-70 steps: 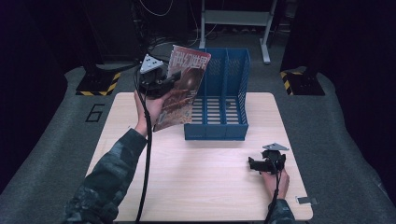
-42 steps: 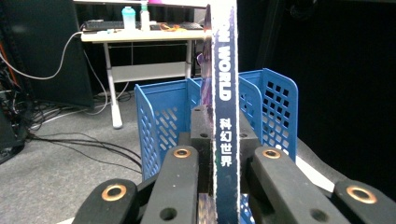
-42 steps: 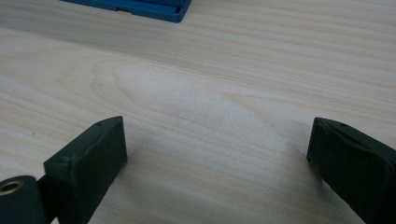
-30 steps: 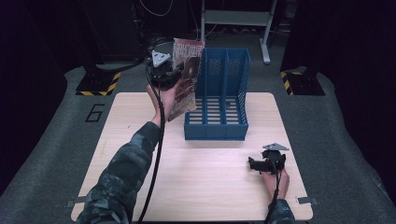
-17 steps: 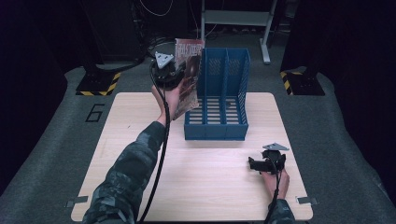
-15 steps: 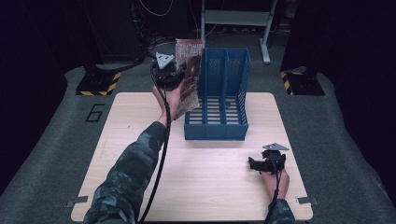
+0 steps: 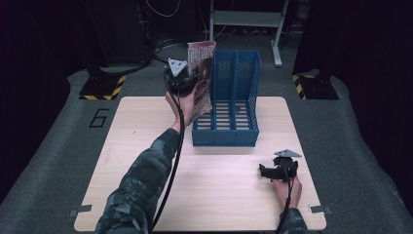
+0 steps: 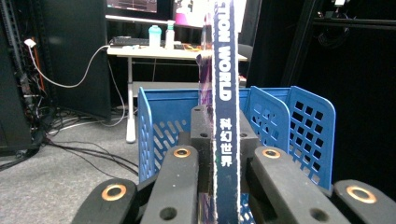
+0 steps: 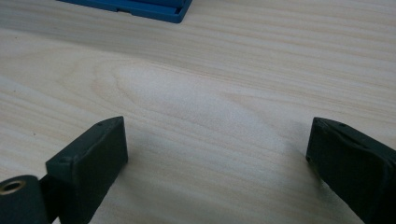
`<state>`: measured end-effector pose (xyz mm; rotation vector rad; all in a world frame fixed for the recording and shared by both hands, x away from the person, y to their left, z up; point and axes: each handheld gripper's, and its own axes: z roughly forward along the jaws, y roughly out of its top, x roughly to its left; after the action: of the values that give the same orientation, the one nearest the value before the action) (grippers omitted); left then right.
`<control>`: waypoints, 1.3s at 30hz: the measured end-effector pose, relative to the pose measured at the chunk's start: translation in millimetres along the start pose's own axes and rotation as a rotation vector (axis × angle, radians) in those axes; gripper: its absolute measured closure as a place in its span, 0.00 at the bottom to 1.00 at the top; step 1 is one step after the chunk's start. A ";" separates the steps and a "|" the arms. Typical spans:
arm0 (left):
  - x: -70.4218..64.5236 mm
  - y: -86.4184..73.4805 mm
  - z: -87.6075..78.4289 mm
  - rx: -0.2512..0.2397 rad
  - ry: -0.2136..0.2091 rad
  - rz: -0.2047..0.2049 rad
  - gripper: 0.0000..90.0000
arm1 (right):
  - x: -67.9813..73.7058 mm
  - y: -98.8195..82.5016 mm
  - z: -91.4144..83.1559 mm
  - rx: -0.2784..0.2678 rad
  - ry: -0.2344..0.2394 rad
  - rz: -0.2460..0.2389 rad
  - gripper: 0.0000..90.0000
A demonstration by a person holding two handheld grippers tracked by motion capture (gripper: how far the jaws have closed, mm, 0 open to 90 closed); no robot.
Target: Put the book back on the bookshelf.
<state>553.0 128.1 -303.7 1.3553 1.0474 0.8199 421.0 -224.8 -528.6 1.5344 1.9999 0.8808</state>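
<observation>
At the near right of the worktop [image 7: 146, 195], the right gripper [image 7: 278, 171] lies low over the wood with a hand behind it. In the right gripper view its two fingers [image 9: 93, 154] stand wide apart, with only bare wood between them, so it holds nothing. The near edge of the blue file rack [image 9: 135, 9] appears at the top of that view. Farther, near the middle of the worktop, the blue file rack [image 7: 229, 105] stands upright with its slotted compartments open to the top and its tall perforated wall on the far side. At the far left side of the rack, the left gripper [image 7: 181, 80] is raised above the worktop, and a sleeved forearm reaches to it from the near left. Its fingers [image 8: 180, 182] are closed tightly on a magazine [image 7: 200, 73], which stands upright with its spine toward the camera in the left gripper view [image 8: 225, 116]. The magazine hangs just at the left wall of the rack, its lower edge above the leftmost compartment. I cannot tell whether it touches the rack.
</observation>
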 end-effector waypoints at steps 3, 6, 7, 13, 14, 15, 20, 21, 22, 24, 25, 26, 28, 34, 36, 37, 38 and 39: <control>-2.2 -1.0 1.4 -0.013 0.008 0.012 0.94 | 0.1 0.0 0.2 -0.002 -0.003 0.002 0.06; -4.3 -2.2 2.3 -0.025 0.012 0.013 0.94 | -0.2 -0.1 -0.3 0.000 0.005 -0.003 0.06; -5.1 -3.0 2.4 -0.025 0.015 0.015 0.94 | -0.2 0.0 -0.3 0.001 0.005 -0.003 0.06; -7.8 -7.7 4.5 -0.038 0.013 0.030 0.94 | -0.2 -0.1 -0.3 0.001 0.005 -0.003 0.06; -8.3 -8.3 4.7 -0.037 0.014 0.031 0.93 | -0.2 -0.1 -0.3 0.000 0.005 -0.003 0.06; -8.5 -8.8 4.9 -0.038 0.013 0.029 0.93 | -0.2 -0.1 -0.3 0.000 0.005 -0.003 0.06; -7.6 -11.4 5.5 -0.050 0.014 0.025 0.94 | -0.1 -0.1 -0.3 0.001 0.004 -0.004 0.06; -6.9 -11.7 5.4 -0.048 0.014 0.026 0.93 | -0.1 -0.1 -0.3 0.000 0.005 -0.003 0.06; -6.7 -12.2 5.5 -0.051 0.015 0.023 0.94 | -0.2 0.0 -0.3 0.001 0.004 -0.003 0.06; -6.6 -13.3 5.6 -0.062 0.020 0.014 0.94 | -0.1 0.0 -0.3 0.001 0.004 -0.003 0.06; -6.4 -13.7 5.3 -0.063 0.022 0.013 0.94 | -0.1 0.0 -0.3 0.001 0.004 -0.003 0.06; -6.8 -14.3 5.5 -0.071 0.021 0.007 0.93 | -0.1 -0.1 -0.3 0.001 0.004 -0.003 0.06; -7.3 -15.1 5.8 -0.075 0.021 0.004 0.93 | -0.1 0.0 -0.3 0.001 0.004 -0.003 0.06; -10.0 -19.1 6.7 -0.087 0.024 0.001 0.94 | -0.1 -0.1 -0.4 0.001 0.004 -0.004 0.06; -10.1 -20.3 7.4 -0.087 0.023 0.000 0.93 | -0.1 -0.1 -0.3 0.001 0.004 -0.003 0.06; -10.1 -20.9 7.3 -0.086 0.022 -0.002 0.93 | -0.1 -0.1 -0.3 0.001 0.004 -0.003 0.06; -10.6 -21.8 7.6 -0.091 0.021 -0.003 0.94 | -0.1 0.0 -0.3 0.001 0.004 -0.003 0.06; -10.7 -22.5 7.7 -0.091 0.021 -0.002 0.93 | -0.1 -0.1 -0.3 0.000 0.004 -0.003 0.06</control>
<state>553.9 113.5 -325.4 1.2711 1.0157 0.8717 420.7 -225.0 -528.4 1.5308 2.0050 0.8832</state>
